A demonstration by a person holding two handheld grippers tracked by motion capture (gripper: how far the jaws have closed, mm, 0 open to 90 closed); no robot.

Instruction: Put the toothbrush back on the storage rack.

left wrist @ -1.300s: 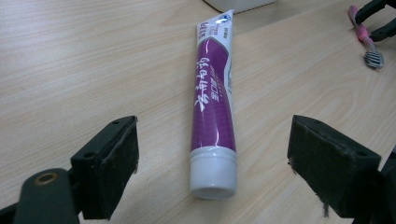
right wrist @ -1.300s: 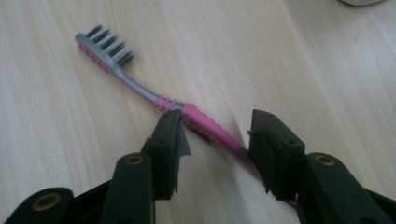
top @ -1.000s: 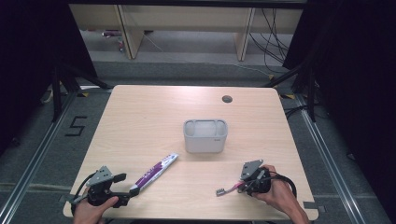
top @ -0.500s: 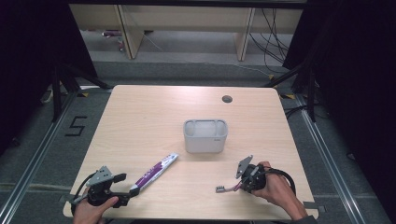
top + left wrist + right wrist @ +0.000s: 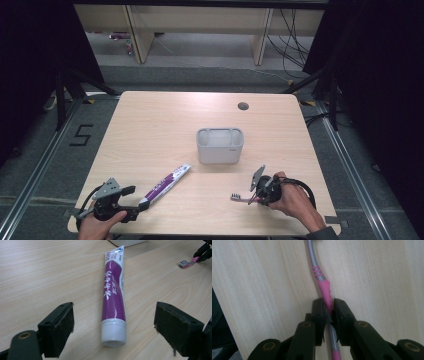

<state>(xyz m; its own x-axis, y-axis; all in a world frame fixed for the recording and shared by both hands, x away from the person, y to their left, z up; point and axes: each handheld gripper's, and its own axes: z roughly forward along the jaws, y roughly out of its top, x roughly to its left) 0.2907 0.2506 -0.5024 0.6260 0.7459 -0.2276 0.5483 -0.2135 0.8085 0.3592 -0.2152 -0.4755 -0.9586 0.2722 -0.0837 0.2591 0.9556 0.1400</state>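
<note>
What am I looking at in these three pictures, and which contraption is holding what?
A person sits at a pale wooden table, holding a hand-held two-jaw gripper in each hand. The high view looks down from above; the other two pictures come from cameras riding on the grippers. The right gripper has just been closing and now pinches the handle of a pink and grey toothbrush. The left gripper is open, with the white cap of a purple toothpaste tube lying between its jaws, untouched. A grey rectangular plastic holder stands mid-table.

Black hand-held gripper [image 5: 258, 190], grey 3-cornered plate
</note>
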